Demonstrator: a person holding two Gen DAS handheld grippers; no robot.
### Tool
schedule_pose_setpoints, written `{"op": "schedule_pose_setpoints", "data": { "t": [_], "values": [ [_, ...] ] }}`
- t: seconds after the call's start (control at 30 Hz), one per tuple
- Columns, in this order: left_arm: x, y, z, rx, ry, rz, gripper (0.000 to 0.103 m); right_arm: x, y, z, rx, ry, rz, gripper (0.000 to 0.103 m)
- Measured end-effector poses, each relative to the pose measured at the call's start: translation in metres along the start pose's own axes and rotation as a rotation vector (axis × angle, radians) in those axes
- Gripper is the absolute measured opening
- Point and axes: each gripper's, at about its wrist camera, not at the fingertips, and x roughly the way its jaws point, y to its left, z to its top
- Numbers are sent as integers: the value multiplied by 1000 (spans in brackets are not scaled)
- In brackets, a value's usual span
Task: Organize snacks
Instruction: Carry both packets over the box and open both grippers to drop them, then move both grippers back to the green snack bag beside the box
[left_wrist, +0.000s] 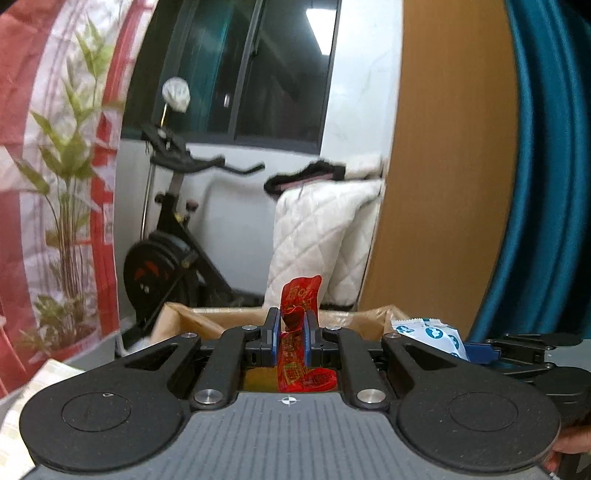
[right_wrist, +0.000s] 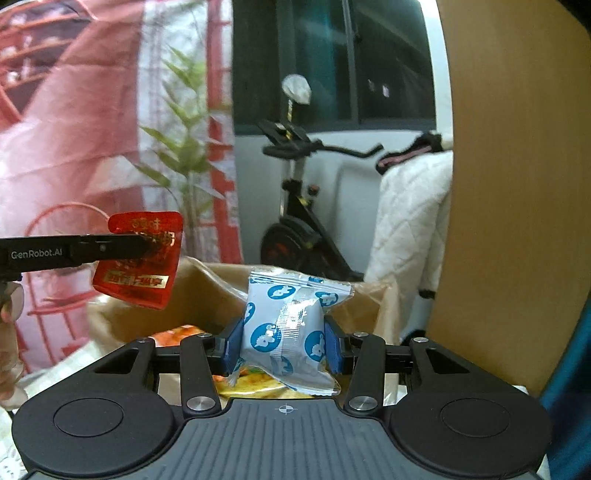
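My left gripper is shut on a red snack packet and holds it upright above a cardboard box lined with brown paper. My right gripper is shut on a white packet with blue dots, held over the same box. The red packet and the left gripper show at the left of the right wrist view. The white packet and the right gripper show at the right of the left wrist view. Orange and yellow snack packets lie in the box.
An exercise bike and a white quilted cover stand behind the box. A wooden panel and a teal curtain are on the right. A bamboo plant and a red-and-white hanging are on the left.
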Motion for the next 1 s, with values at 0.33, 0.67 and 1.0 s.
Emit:
{"op": "schedule_pose_setpoints", "data": {
  "t": [0.33, 0.67, 1.0],
  "values": [
    [15, 17, -26, -27, 108, 34, 41, 11, -9, -23, 55, 41, -25, 60],
    [-36, 23, -28, -13, 88, 32, 47, -54, -11, -28, 20, 1, -13, 70],
    [-84, 18, -56, -67, 104, -19, 48, -108, -18, -80, -26, 50, -59, 71]
  ]
}}
